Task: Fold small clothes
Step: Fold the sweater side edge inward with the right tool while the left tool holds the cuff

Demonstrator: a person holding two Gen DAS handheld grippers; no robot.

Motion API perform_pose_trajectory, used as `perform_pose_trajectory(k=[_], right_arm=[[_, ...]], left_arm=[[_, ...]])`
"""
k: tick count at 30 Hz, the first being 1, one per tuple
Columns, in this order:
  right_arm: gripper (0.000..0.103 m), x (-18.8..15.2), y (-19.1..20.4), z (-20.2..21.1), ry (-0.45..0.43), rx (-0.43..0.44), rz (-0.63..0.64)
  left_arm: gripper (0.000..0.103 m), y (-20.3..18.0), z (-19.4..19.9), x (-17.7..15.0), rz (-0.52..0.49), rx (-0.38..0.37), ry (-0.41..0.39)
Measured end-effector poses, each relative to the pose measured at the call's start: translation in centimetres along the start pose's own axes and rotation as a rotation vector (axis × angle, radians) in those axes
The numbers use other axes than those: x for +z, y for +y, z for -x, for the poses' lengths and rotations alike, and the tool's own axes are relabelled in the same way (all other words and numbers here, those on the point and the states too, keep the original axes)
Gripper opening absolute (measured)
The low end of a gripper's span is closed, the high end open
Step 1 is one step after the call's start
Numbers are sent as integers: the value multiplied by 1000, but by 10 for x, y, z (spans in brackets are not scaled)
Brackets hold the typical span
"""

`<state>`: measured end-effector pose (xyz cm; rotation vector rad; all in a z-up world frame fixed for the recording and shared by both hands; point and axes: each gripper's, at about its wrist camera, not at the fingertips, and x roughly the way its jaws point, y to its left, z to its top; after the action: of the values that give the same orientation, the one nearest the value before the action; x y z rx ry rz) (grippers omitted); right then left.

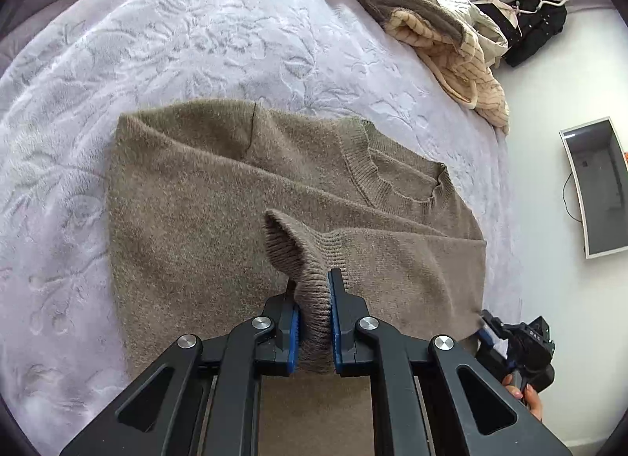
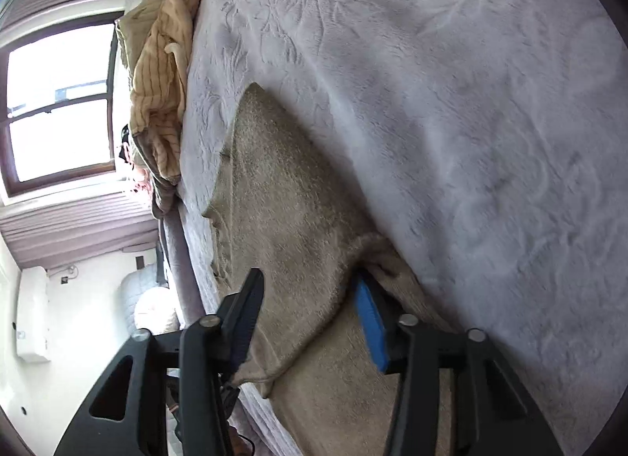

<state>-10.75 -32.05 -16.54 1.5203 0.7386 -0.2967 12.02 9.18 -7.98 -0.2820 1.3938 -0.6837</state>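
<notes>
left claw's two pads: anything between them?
Yes: left wrist view shows the brown sweater's ribbed cuff pinched in the left claw.

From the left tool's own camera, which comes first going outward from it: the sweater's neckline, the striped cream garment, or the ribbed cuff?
1. Ribbed cuff of the brown sweater: pinched in the left tool, bottom centre.
2. Neckline: farther up, right of centre.
3. Striped cream garment: farthest, in the clothes pile at the bed's upper right edge.
</notes>
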Motion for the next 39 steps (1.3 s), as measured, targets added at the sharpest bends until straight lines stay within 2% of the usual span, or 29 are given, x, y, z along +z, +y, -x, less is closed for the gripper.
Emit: perform_pose_trajectory(k=[4, 8, 9, 11, 13, 15, 16, 17, 19, 20, 23, 25, 26, 28, 31, 33, 34, 36, 39], right_arm=[[6, 1, 28, 3, -4, -16, 142], [6, -2, 19, -5, 47, -147, 261], [6, -2, 10, -10, 75, -173, 267], [6, 0, 0, -9, 86, -144, 248], [9, -1, 0, 0, 74, -148, 241], [17, -5, 5, 11, 60, -169, 264], [25, -6, 8, 18, 45, -177, 281], [38, -6, 12, 23, 31, -180, 294], [54, 1, 17, 35, -6, -189, 313], [54, 7, 18, 36, -16, -193, 313], [54, 25, 17, 32, -7, -171, 297], [54, 33, 10, 14, 70, -159, 282], [45, 34, 7, 3, 110, -171, 268], [19, 32, 8, -8, 168, -181, 286], [17, 22, 36, -2, 168, -240, 455], [17, 24, 45, 3, 150, -310, 530], [11, 27, 44, 1, 146, -359, 558], [7, 32, 36, -9, 152, -442, 576], [7, 34, 30, -9, 138, -431, 533]], left_arm=[[14, 0, 12, 3, -50, 28, -16], [14, 22, -6, -15, -58, 112, 43], [8, 32, -11, -19, -40, 124, 55], [6, 47, -10, -23, 29, 69, 42], [6, 52, -6, -23, 54, 42, 28], [6, 50, -5, -22, 35, 52, 32], [6, 48, -5, -23, 25, 59, 35], [6, 48, -5, -23, 16, 65, 37], [6, 47, -5, -23, 6, 73, 38], [6, 47, -6, -23, 4, 76, 40], [6, 44, -8, -22, 3, 81, 41], [6, 44, -9, -22, -1, 87, 43], [6, 44, -8, -21, -3, 90, 44], [6, 41, -10, -21, -4, 100, 43], [6, 36, -9, -21, -26, 118, 38], [6, 35, -10, -23, -43, 127, 38], [6, 34, -12, -24, -49, 138, 39], [6, 34, -12, -26, -57, 154, 40], [6, 34, -4, -30, -92, 190, 44]])
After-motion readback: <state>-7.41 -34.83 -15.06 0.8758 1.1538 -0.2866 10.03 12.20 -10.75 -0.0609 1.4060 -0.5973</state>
